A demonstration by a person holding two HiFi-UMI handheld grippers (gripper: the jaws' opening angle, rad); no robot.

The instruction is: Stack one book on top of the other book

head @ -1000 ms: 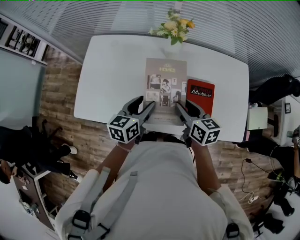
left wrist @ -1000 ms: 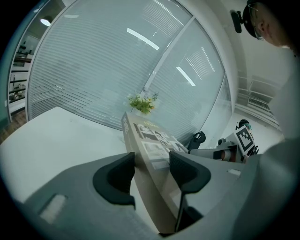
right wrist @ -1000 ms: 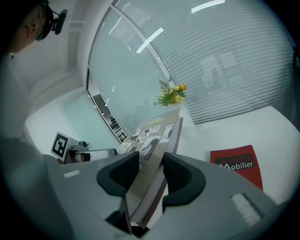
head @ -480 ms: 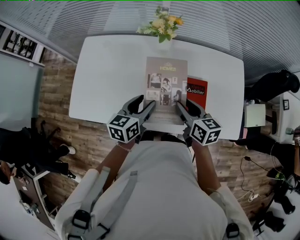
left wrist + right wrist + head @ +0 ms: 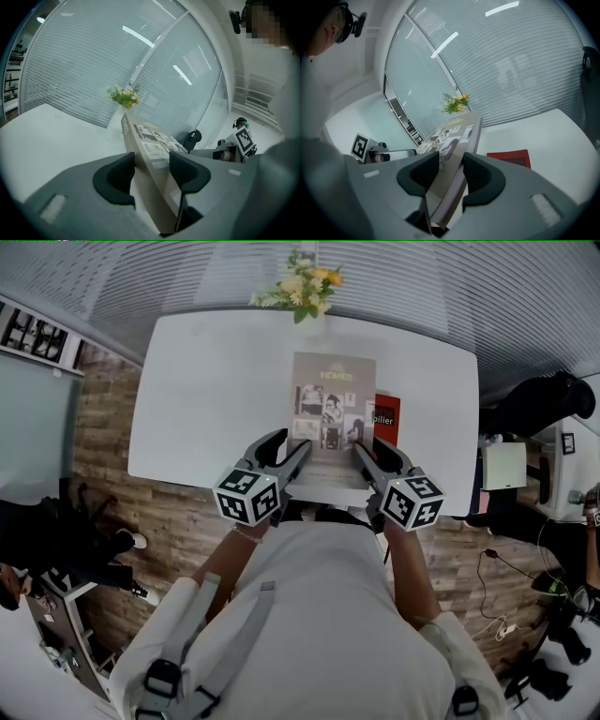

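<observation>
Flower vase (image 5: 302, 285) at white table's (image 5: 206, 381) far edge.

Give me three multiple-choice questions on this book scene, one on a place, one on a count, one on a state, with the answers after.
1. Where is the red book?
A. On the table, at the grey book's right edge
B. On top of the grey book
C. On the floor

2. How many books show?
A. One
B. Two
C. Four

3. How is the grey book held?
A. Lying untouched
B. Clamped by the left gripper and the right gripper
C. By the left gripper alone

Answers: 1 A, red shows on the white top beside it; 2 B, one grey, one red; 3 B, each gripper view shows jaws on its edge.
</observation>
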